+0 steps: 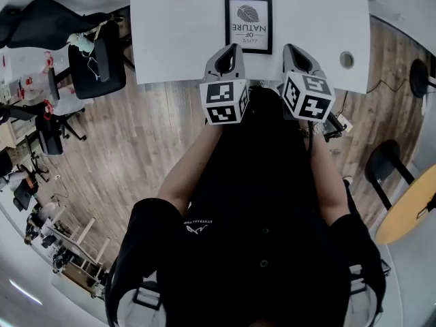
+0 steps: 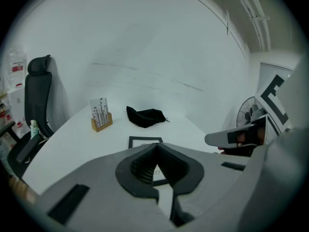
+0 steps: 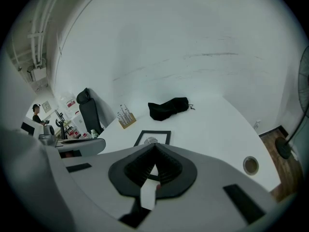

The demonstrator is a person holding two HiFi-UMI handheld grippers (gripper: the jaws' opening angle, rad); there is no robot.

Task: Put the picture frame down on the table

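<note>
Black picture frame (image 1: 248,24) lies ahead of left tool (image 1: 230,49), right tool (image 1: 294,49).

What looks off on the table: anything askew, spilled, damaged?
Nothing serious. The frame lies flat and square on the table, though its print reads upside down in the head view. The pouch and card stand sit apart behind it. No spill shows.
</note>
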